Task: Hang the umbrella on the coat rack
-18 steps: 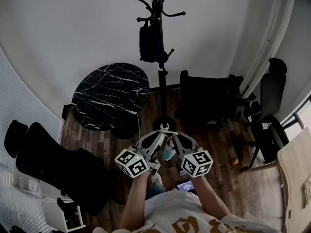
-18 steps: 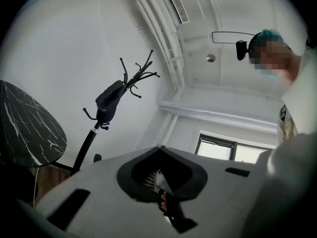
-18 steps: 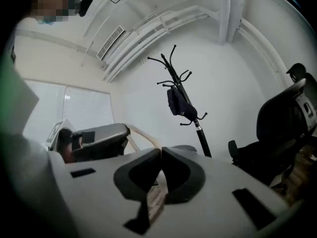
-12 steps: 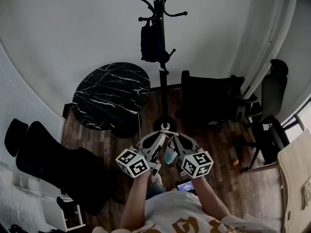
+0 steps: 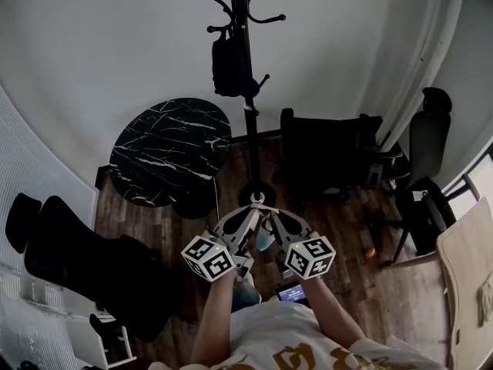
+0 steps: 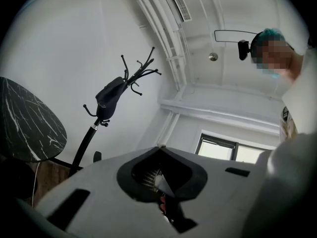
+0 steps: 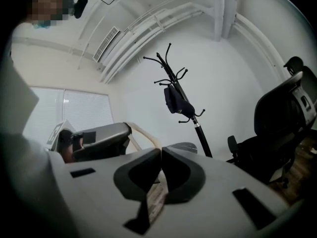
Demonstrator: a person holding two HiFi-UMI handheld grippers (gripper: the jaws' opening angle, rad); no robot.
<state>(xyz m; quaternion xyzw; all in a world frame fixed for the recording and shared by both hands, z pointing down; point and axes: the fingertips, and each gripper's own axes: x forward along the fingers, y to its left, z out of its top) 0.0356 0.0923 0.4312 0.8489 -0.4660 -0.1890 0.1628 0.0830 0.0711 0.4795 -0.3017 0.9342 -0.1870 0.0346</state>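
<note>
The umbrella (image 5: 229,66) is hanging on the rack (image 5: 250,133), well ahead of and above both grippers. The left gripper (image 6: 158,148) and right gripper (image 7: 161,150) are each staying clenched on nothing, tips close together. A table (image 5: 171,151) is standing ahead-left of them.

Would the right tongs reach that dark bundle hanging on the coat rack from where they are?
Probably not: the right tongs sit shut near the person's body, the bundle hangs farther off. Nothing blocks the way.
</note>
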